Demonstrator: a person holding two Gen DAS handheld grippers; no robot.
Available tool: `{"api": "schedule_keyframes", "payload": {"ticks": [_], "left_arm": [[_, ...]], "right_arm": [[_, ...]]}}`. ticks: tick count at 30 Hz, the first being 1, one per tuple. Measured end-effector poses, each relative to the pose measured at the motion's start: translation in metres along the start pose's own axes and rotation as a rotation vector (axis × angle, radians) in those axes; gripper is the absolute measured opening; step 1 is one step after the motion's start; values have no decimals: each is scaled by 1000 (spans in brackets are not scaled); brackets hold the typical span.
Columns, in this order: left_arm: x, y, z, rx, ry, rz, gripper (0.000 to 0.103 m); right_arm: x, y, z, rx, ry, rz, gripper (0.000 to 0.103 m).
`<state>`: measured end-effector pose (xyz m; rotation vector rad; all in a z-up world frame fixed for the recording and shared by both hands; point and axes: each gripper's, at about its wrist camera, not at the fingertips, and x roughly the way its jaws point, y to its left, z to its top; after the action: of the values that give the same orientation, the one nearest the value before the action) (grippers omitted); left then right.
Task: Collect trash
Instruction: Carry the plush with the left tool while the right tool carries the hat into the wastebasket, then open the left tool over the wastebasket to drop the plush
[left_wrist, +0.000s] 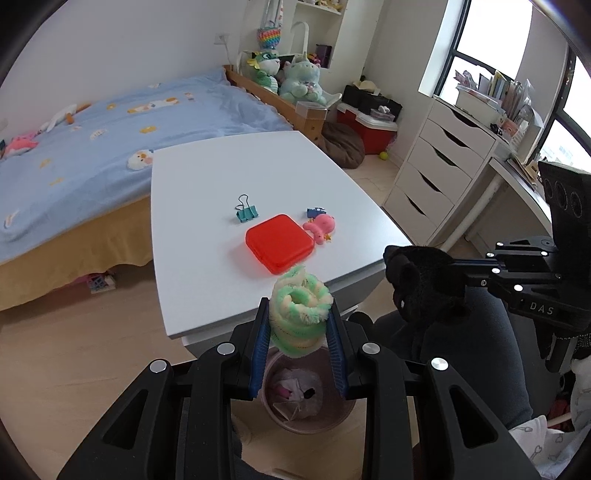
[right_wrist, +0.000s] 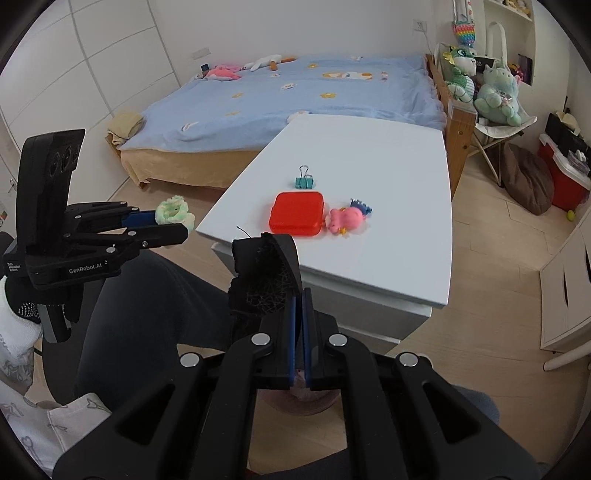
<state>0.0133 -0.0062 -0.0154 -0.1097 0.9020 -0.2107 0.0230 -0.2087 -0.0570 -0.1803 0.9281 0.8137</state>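
My left gripper (left_wrist: 298, 321) is shut on a fuzzy green-and-cream coil (left_wrist: 299, 314) and holds it in the air above a pinkish trash bin (left_wrist: 314, 424) on the floor, off the table's near edge. The bin holds crumpled paper. The coil also shows in the right wrist view (right_wrist: 173, 213). My right gripper (right_wrist: 298, 295) is shut on a black fuzzy scrap (right_wrist: 264, 273), also off the table's near edge; the scrap shows in the left wrist view (left_wrist: 421, 288). The bin's rim peeks out under the right gripper (right_wrist: 306, 402).
The white table (left_wrist: 207, 192) carries a red square case (left_wrist: 279, 242), a teal binder clip (left_wrist: 245, 212), a pink toy (left_wrist: 321, 227) and a small blue toy (left_wrist: 316, 212). A bed (left_wrist: 92, 140) lies behind, white drawers (left_wrist: 436, 166) at right. My dark-trousered legs (left_wrist: 461, 350) are beside the bin.
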Motion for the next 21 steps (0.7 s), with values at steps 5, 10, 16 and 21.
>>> {"api": "schedule_keyframes", "payload": {"ticks": [5,10,16,21], "left_arm": [[-4,-4,-14,0,14,8,29],[-10,-5,-19,-3,11,12,29],[-13,-5,-18,-4,4,17,29],[-10,-6,-19,-1,12,13,29]], "right_arm": [[6,9,-17,-8,29,19,3],[11,14,-22,-15,45,47,3],[13,12,-22,-6,45,10,72],[11,2,-20,45,23,0,96]]}}
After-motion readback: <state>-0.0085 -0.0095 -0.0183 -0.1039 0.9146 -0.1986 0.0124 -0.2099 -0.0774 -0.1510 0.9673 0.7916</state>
